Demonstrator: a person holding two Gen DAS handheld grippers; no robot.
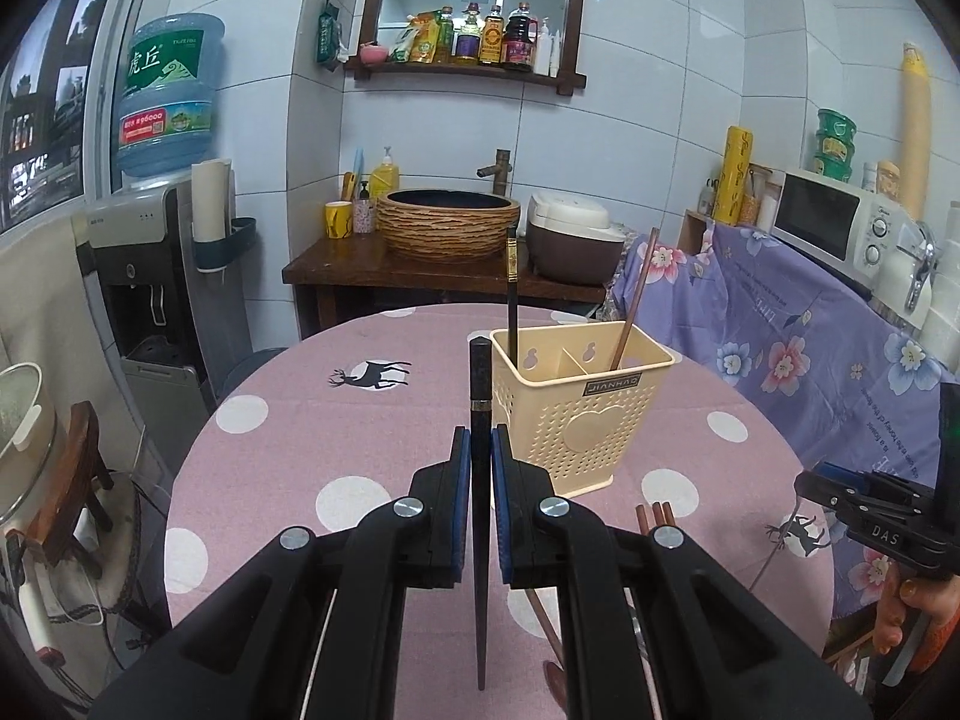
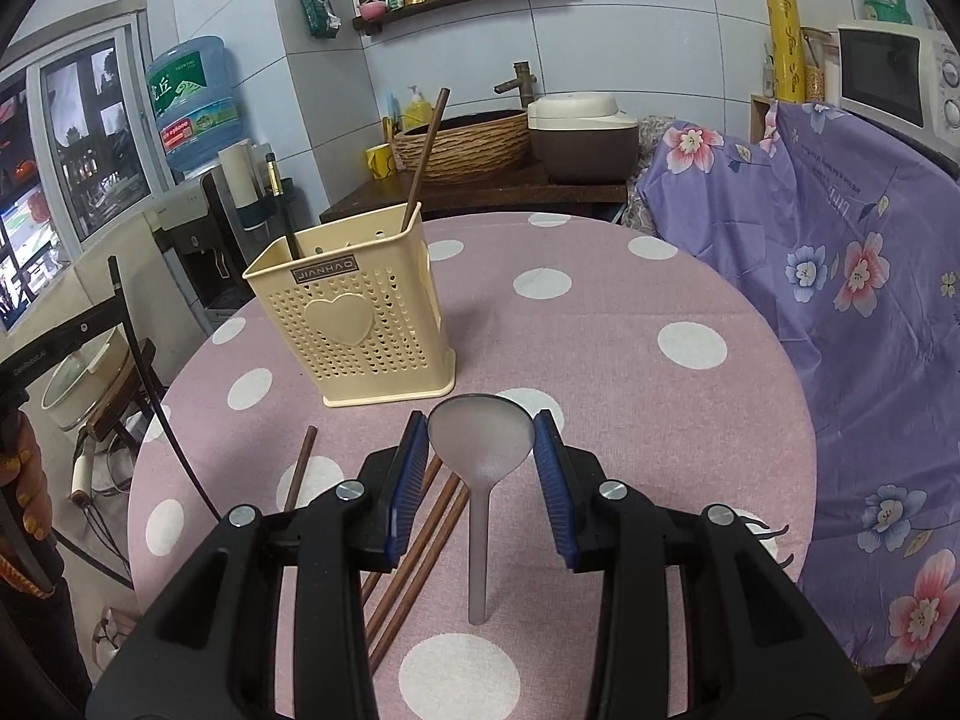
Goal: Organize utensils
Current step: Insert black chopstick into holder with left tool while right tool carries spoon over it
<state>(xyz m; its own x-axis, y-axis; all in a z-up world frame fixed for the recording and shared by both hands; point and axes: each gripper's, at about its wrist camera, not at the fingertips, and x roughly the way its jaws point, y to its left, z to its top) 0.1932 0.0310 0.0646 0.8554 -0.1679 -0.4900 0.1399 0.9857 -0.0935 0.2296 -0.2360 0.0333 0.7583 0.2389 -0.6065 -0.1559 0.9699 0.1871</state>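
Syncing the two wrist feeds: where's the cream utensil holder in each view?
Left wrist: cream utensil holder right of centre, just beyond the left gripper, which is shut on a black chopstick.
Right wrist: holder left of centre, beyond the right gripper, which grips a grey spoon.
Shared landmark: woven basin behind the table.

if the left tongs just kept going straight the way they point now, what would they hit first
Probably the cream utensil holder: the left tongs, shut on a black chopstick, aim just left of it, near its left corner. Depth is unclear, so they might slide past and meet the pink tablecloth instead.
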